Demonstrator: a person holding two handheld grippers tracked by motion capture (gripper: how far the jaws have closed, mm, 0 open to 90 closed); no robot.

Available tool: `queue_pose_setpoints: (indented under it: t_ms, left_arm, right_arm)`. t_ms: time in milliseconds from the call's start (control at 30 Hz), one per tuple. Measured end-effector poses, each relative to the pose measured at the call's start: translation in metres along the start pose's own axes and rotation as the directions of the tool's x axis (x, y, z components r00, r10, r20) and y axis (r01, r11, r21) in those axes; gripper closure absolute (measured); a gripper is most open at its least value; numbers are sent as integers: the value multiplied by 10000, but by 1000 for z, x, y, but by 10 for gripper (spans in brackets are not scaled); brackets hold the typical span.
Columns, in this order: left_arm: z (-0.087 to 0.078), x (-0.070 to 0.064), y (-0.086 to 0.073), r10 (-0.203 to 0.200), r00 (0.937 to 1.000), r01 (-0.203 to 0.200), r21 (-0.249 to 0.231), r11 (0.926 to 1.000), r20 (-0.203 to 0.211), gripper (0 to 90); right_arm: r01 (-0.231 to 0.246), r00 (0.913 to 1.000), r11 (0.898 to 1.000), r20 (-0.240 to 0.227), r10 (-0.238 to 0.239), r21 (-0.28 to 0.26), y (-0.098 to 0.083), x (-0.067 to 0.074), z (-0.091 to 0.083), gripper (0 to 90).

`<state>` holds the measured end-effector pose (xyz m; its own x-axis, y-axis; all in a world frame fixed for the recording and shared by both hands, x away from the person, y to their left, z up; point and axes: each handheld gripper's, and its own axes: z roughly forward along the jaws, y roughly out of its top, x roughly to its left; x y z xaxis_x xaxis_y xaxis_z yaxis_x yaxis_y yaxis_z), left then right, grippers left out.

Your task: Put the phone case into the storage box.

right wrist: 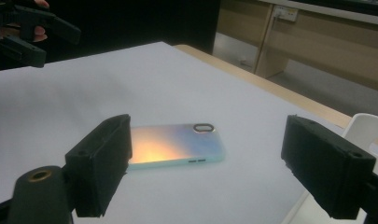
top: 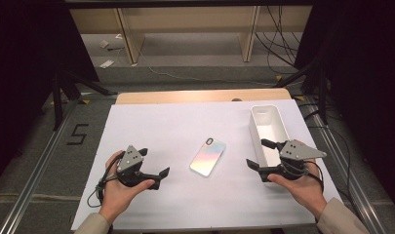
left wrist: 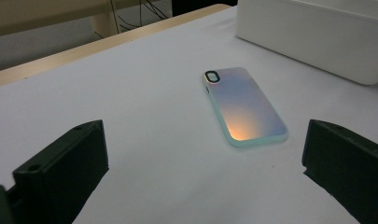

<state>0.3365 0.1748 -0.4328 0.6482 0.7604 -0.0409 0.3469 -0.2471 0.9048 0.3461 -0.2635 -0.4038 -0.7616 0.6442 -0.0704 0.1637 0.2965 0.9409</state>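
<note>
Covering the tabletop (top: 151, 122) is a white sheet, dark room around. Face-down at its centre lies an iridescent phone (top: 207, 156), a white bin (top: 268, 127) near it. Left gripper (top: 155, 164) and right gripper (top: 258, 153) flank the phone, jaws wide, empty, hands resting low.

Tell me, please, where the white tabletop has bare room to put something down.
The far left of the white tabletop, beyond the left gripper, is bare, as is the near edge below the iridescent phone case. It is tighter between the right gripper and the white rectangular bin.
</note>
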Motion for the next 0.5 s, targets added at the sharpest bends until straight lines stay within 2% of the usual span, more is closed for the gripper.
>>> queue_pose_setpoints:
  t_ms: [233,333,400,500]
  left_arm:
    - [0,-1,0,9,10000,-9,4,10000,4,1]
    - [0,-1,1,27,10000,-27,7,10000,30,42]
    - [0,-2,2,151,9997,-149,108,9998,-170,128]
    - [2,-4,4,94,9999,-92,204,9997,-75,385]
  right_arm:
    - [-3,10000,10000,-9,3,-69,1,1,0,171]
    - [-4,10000,10000,-5,4,-90,1,2,-1,172]
    - [3,10000,9999,5,-2,-105,1,2,-1,172]
    - [4,10000,9999,8,-4,-111,1,2,-1,173]
